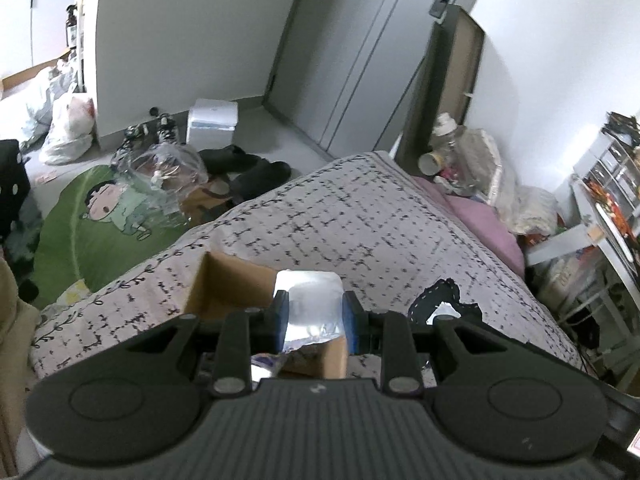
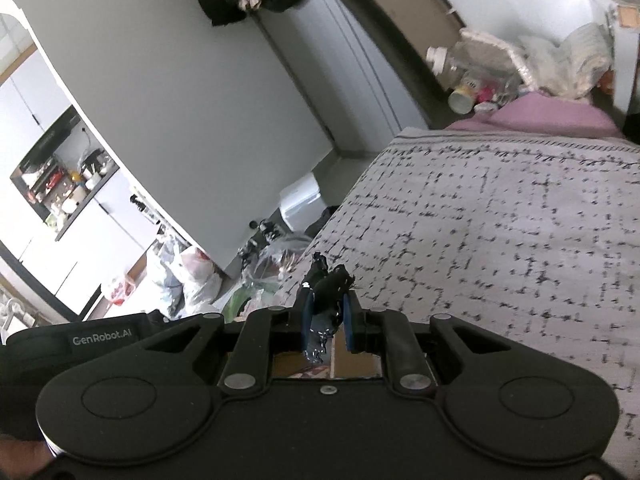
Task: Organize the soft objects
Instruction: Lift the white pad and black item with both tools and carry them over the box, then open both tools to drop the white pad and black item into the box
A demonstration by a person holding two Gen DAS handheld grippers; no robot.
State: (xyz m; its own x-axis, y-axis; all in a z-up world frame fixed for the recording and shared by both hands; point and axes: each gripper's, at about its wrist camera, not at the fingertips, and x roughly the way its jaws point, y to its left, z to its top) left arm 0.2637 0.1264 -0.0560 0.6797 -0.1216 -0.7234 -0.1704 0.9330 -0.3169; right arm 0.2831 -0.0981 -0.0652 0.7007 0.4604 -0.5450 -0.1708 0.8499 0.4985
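Silvery soft pouch (image 1: 310,304), possibly foil, above cardboard box (image 1: 236,284).

- Soft, even daylight; glare whitens the shelf unit (image 1: 592,160) at right
- Bedspread (image 2: 500,220) pattern smeared by motion blur
- Fisheye bends walls, dark corners

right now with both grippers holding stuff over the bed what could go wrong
The silvery packet in the left gripper is pinched only at its sides, so it might slip before it is over the cardboard box. The black item in the right gripper hangs loose and could snag on the box edge.
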